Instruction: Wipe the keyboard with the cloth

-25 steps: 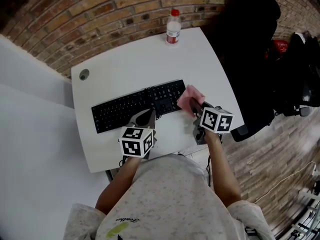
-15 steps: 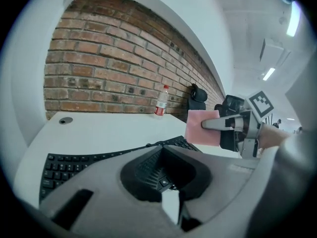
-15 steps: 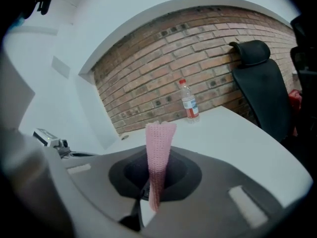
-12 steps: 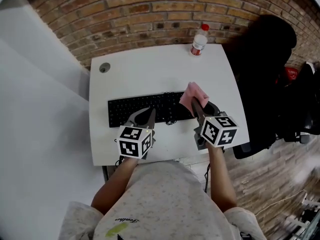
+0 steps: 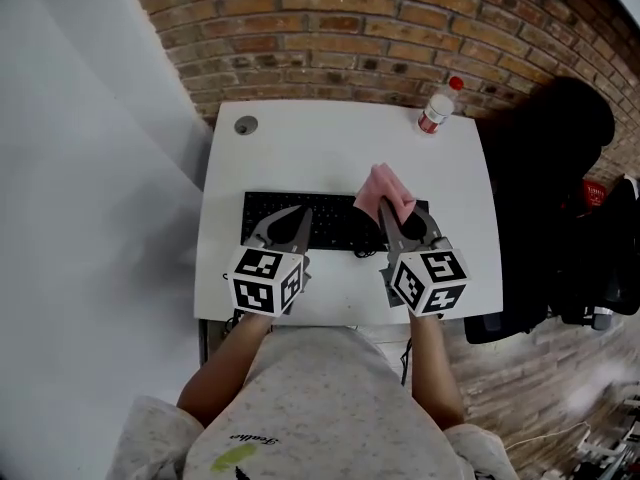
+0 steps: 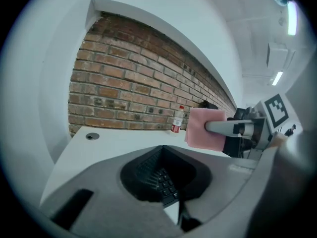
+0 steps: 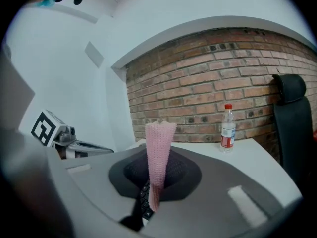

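Note:
A black keyboard [image 5: 325, 220] lies across the white desk [image 5: 330, 148]. My right gripper [image 5: 392, 220] is shut on a pink cloth [image 5: 383, 192], which stands up from the jaws above the keyboard's right part. In the right gripper view the cloth [image 7: 158, 152] hangs upright between the jaws, with keys [image 7: 144, 206] below it. My left gripper [image 5: 290, 220] hovers over the keyboard's front edge near its middle, shut with nothing in it. The left gripper view shows keys [image 6: 161, 178] through the jaws, with the cloth [image 6: 205, 129] at the right.
A plastic water bottle [image 5: 435, 108] stands at the desk's far right corner by the brick wall. A round cable grommet [image 5: 245, 125] sits at the far left. A black office chair [image 5: 560, 158] stands just right of the desk.
The head view has swung, so the desk now sits square. My right gripper has carried the cloth from the keyboard's right end to above its right part. The left gripper stays at the front edge.

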Demonstrator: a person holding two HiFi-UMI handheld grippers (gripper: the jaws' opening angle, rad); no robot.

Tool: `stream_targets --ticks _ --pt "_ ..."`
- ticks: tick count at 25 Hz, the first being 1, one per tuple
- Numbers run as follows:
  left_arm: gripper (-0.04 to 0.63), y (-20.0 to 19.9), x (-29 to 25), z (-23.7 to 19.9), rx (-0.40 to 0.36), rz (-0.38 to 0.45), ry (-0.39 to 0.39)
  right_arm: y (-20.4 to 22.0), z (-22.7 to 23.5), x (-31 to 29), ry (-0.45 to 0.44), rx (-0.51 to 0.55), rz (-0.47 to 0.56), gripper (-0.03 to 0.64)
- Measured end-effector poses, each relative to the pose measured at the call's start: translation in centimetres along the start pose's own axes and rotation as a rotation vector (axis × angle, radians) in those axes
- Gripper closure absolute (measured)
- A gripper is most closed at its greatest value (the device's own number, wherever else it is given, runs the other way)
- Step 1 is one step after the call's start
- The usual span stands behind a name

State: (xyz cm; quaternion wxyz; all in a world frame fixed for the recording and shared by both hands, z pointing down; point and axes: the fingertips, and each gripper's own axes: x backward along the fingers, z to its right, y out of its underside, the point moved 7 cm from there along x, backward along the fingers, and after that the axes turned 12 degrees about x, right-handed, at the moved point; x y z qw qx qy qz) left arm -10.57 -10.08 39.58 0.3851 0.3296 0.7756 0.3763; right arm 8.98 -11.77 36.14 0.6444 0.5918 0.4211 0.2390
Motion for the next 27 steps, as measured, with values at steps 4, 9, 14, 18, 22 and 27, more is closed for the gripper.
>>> stream_targets --ticks 4,9,14,18,22,27 --pt "0.598 -0.5 0.7 -0.7 0.002 0.014 -0.01 -0.4 -1.0 -0.4 0.006 0.045 0.003 0.592" --pt "0.598 -0.6 0.9 -1.4 0.006 0.016 -0.017 -0.4 -1.8 -1.2 0.005 0.065 -0.015 0.592" --pt "0.598 -0.8 1.0 -1.6 0.004 0.015 -0.016 -0.4 -1.9 -1.4 0.016 0.071 -0.02 0.592" --pt "0.598 -1.0 0.9 -1.7 0.004 0.015 -0.014 -0.5 -1.9 -1.5 0.019 0.071 -0.021 0.592" --pt "0.598 -1.0 0.8 -1.8 0.007 0.006 -0.011 -0.7 -2.0 -1.6 0.014 0.074 -0.025 0.592" --pt "0.598 -1.0 0.6 -1.8 0.007 0.001 -0.007 -0.9 -2.0 -1.8 0.011 0.076 -0.024 0.592"
